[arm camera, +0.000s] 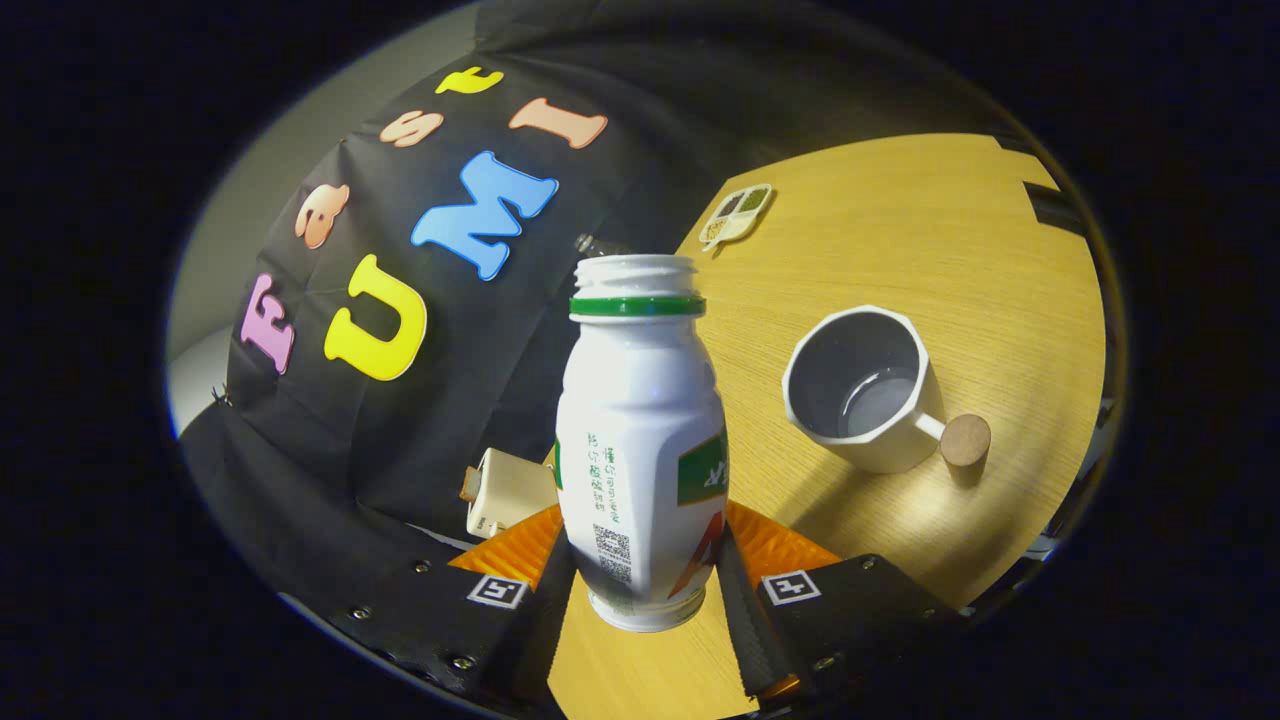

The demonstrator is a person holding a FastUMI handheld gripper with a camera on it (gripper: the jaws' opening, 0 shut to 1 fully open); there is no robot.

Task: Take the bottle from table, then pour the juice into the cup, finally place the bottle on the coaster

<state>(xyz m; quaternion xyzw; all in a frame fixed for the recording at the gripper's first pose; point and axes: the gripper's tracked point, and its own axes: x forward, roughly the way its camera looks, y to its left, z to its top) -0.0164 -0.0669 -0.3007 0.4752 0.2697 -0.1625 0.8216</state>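
The jaws (pixel 640 585) clench the uncapped bottle (pixel 640 440) low on its body, its long axis upright. The cup (pixel 862 390) stands on the worktop (pixel 900 230) ahead and to the right, apart from the bottle; pouring likely means tipping the bottle's mouth that way.

gripper (pixel 642 575) clamped on bottle (pixel 640 440), uncapped, held upright over table (pixel 900 250) | cup (pixel 865 390) to its right, liquid inside | small tray (pixel 737 214) far

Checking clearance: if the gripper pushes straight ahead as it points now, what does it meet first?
Nothing new: the gripper has the bottle clamped between its fingers. Beyond the bottle lies the black cloth wall; depth unclear.
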